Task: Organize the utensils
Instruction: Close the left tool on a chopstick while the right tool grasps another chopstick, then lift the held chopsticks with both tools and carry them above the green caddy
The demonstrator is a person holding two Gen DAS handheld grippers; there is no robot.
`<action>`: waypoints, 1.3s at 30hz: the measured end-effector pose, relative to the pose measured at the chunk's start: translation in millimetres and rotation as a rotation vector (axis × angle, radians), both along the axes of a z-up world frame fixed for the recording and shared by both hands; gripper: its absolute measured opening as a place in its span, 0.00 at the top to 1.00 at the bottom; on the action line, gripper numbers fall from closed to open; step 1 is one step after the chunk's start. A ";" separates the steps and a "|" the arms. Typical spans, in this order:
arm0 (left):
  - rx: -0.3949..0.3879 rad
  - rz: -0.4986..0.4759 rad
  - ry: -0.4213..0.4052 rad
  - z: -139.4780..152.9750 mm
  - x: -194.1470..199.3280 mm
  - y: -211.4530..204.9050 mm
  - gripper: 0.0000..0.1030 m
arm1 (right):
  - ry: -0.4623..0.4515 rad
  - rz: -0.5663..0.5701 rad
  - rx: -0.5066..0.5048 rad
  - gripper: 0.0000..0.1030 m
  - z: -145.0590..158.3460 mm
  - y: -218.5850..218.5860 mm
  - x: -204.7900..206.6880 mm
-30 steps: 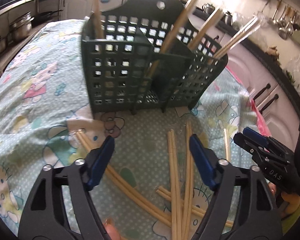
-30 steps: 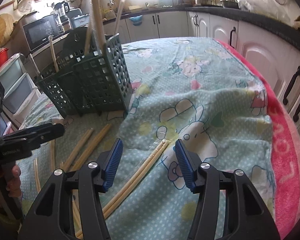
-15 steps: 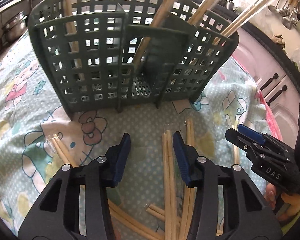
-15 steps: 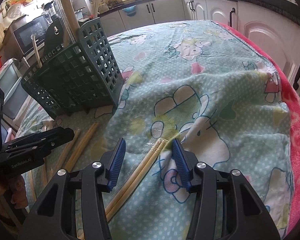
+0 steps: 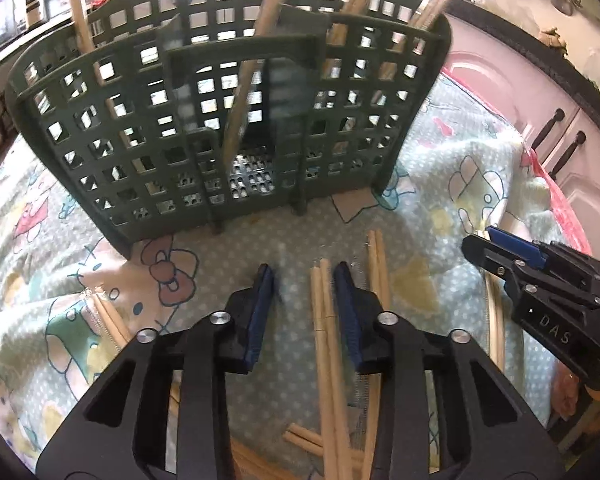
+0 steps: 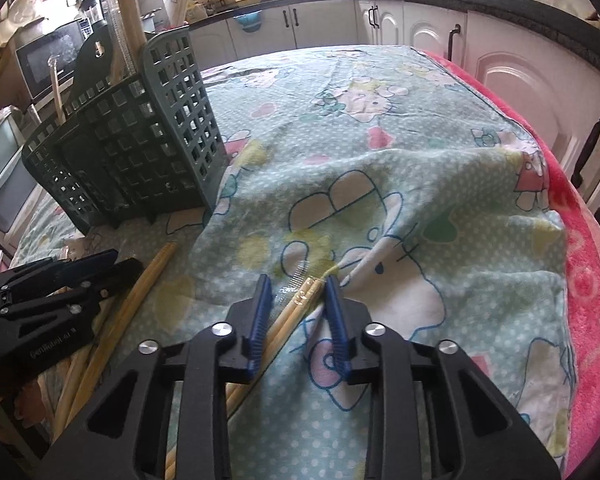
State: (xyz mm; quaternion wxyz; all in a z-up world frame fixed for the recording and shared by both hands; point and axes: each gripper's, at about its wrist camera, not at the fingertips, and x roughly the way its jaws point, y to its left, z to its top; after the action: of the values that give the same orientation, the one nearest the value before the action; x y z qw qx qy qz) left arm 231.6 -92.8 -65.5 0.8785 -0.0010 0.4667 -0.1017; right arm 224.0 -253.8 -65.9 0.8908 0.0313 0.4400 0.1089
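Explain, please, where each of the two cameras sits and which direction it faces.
Left wrist: sits on the left gripper, looking along its open fingers at the green basket and loose chopsticks on the cloth; the right gripper shows at the right edge.
Right wrist: sits on the right gripper, looking across the cloth toward the cabinets; its fingers flank wrapped chopsticks; the left gripper shows at the left.
Shared: basket, cloth, chopsticks, both grippers.

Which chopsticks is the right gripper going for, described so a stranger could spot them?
Start at the green basket on the cartoon cloth. Nearer the camera, the right gripper straddles a pair of chopsticks. Unlike the bare sticks to their left, they sit in a clear plastic sleeve.
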 end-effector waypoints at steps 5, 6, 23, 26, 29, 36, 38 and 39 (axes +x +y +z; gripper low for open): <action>-0.074 0.022 0.025 1.1 1.9 19.0 0.88 | 0.010 -0.019 0.034 0.84 1.8 -9.3 -1.7; -0.083 0.023 0.028 1.7 1.0 21.4 0.89 | 0.013 -0.023 0.045 0.85 2.2 -12.5 -2.4; -0.234 0.025 -0.084 55.4 -31.4 65.7 0.93 | -0.089 -0.112 0.159 0.94 49.5 -48.2 -28.3; -0.245 0.022 -0.105 66.0 -33.6 69.8 0.97 | -0.153 -0.107 0.176 0.95 69.9 -47.8 -37.7; -0.256 0.020 -0.129 77.3 -35.6 72.3 0.97 | -0.201 -0.091 0.187 0.95 88.3 -45.6 -44.8; -0.273 0.009 -0.172 97.7 -44.2 75.2 0.97 | -0.284 -0.057 0.204 0.95 118.7 -39.4 -52.6; -0.283 0.001 -0.183 103.7 -44.5 72.5 0.97 | -0.299 -0.054 0.204 0.95 124.1 -38.1 -53.4; -0.285 -0.002 -0.188 105.9 -43.3 68.2 0.97 | -0.305 -0.052 0.207 0.95 126.9 -37.8 -53.7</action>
State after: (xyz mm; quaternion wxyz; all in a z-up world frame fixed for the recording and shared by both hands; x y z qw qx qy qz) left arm 188.4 -24.6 40.4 0.9092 -0.1154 0.3635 -0.1672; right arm 170.3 -291.6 61.0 0.9417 0.1172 0.2855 0.1342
